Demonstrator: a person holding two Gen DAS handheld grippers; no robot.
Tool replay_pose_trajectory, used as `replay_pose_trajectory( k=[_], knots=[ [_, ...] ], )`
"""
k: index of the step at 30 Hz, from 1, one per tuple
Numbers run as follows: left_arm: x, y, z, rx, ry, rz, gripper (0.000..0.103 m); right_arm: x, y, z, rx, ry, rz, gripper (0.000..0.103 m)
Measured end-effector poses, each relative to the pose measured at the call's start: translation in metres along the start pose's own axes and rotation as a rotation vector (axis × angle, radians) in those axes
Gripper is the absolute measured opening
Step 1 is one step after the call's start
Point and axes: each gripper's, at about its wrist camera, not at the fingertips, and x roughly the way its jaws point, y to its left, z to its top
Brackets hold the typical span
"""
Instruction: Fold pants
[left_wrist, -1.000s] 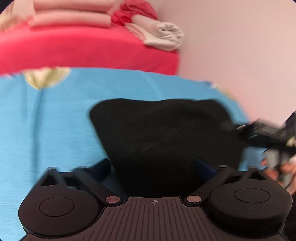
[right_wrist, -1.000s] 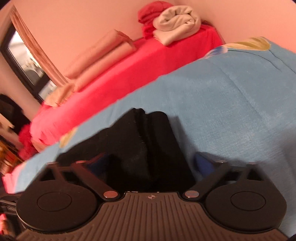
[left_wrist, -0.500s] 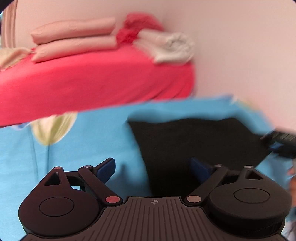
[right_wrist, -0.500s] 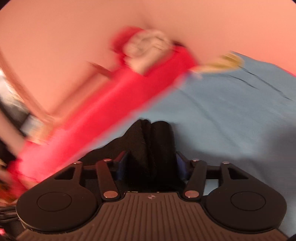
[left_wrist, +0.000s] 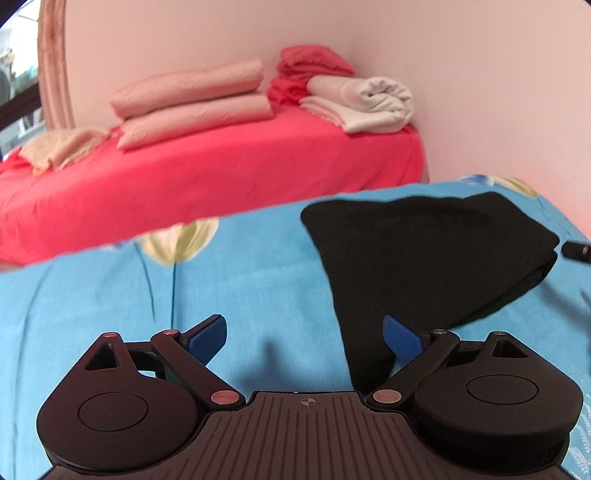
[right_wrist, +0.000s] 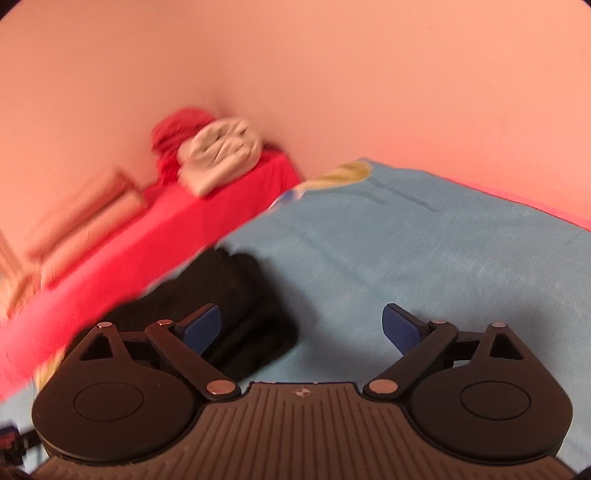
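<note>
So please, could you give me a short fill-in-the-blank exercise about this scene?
1. The folded black pants lie on a ____ sheet with flowers.
2. The left gripper has its jaws ____.
3. The right gripper, whose jaws have just been opening, holds ____.
4. The rolled white towel lies on the ____ bed.

Missing words: blue; open; nothing; red

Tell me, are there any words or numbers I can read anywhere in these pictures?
None: no words, numbers or brand names can be read in either view.
Left gripper: only a small crosshair mark on its body, no letters.
Right gripper: the same crosshair mark, no letters.
Blue sheet: a printed flower, no writing.
Black pants: no label showing.
</note>
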Motion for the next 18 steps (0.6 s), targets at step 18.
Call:
replay_pose_trajectory(
  k=[18],
  knots=[
    [0.005, -0.002, -0.013, 0.007, 0.062, 0.035, 0.103, 0.003, 0.045, -0.04, -0.239, 0.128, 0.079, 0.098]
  ],
)
